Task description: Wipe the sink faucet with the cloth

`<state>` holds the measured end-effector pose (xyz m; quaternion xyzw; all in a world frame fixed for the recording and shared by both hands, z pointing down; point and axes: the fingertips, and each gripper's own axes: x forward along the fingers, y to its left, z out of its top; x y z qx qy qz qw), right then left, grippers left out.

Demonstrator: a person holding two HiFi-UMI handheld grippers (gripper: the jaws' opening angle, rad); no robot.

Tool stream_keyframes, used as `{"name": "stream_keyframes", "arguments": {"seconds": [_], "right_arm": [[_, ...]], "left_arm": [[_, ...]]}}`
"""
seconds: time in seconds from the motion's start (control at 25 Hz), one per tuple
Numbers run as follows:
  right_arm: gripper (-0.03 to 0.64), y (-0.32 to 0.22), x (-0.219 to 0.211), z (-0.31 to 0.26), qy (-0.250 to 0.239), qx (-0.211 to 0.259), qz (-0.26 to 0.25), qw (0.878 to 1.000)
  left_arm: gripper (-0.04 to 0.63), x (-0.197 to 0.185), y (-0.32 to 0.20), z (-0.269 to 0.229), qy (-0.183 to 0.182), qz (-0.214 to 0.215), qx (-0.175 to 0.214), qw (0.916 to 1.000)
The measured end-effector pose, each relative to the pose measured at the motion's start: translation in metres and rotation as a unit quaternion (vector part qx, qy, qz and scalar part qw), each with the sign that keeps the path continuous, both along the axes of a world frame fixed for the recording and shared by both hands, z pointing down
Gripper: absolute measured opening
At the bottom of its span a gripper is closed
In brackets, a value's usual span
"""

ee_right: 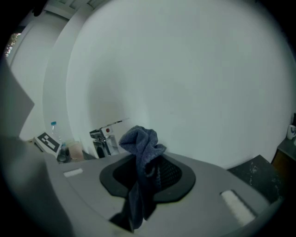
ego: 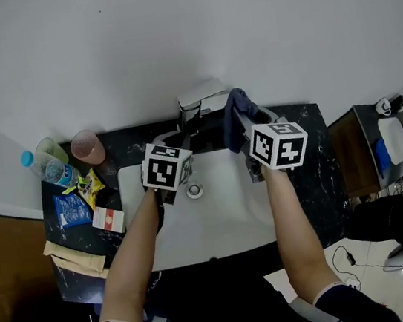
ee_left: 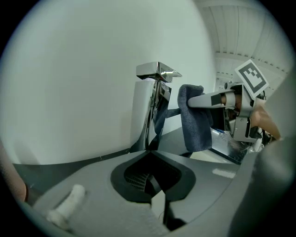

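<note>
- Black stone table (ego: pixel 315 169) with a white sink (ego: pixel 226 228) set in it is seen in the head view; a chrome faucet (ego: pixel 200 100) stands at the far rim of the sink.
- A dark blue cloth (ego: pixel 238 117) is held up by the right hand-held gripper (ego: pixel 245 129), just beside the faucet on its right. Whether they touch cannot be told from here.
- The left hand-held gripper (ego: pixel 178 141) is pointed at the base of the faucet, over the sink.
- At the left end of the table a water bottle (ego: pixel 46 168), a green cup (ego: pixel 51 149), a pink cup (ego: pixel 88 147) and some packets (ego: pixel 80 201) are placed.
- In the left gripper view, the jaws of the left hand-held gripper are pressed together and nothing is between them. The faucet (ee_left: pixel 155 99) is seen straight ahead, and the cloth (ee_left: pixel 194 118) hangs down from the right hand-held gripper (ee_left: pixel 203 99), close at the right side of the faucet.
- In the right gripper view, the cloth (ee_right: pixel 141 157) is pinched between the jaws; it is bunched above them and hangs down through the gap. The faucet (ee_right: pixel 104 141) is seen further to the left, with the pink cup (ee_right: pixel 75 149) and the water bottle (ee_right: pixel 54 132) beyond it.
</note>
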<state>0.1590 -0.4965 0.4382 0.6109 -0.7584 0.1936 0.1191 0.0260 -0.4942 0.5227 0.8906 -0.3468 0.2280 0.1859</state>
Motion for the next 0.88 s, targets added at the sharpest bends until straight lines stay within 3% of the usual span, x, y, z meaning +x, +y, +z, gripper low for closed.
{"name": "stream_keyframes", "arguments": {"seconds": [0.16,0.32,0.64,0.88], "right_arm": [[0.087,0.005,0.012,0.006,0.010,-0.001,0.021,1.000],[0.087,0.015,-0.008,0.024,0.004,-0.008,0.010,1.000],[0.086,0.017,-0.098,0.031,0.023,-0.011,-0.118,0.993],[0.086,0.014,-0.128,0.049,0.057,-0.041,-0.167,0.983]], "left_arm": [[0.002,-0.003,0.000,0.000,0.000,-0.013,0.000,0.9999],[0.002,-0.009,0.002,0.002,-0.003,-0.019,-0.002,0.9998],[0.002,-0.028,0.009,-0.001,-0.005,-0.030,0.001,0.9995],[0.002,-0.037,0.017,-0.003,0.001,-0.035,0.001,0.9994]]}}
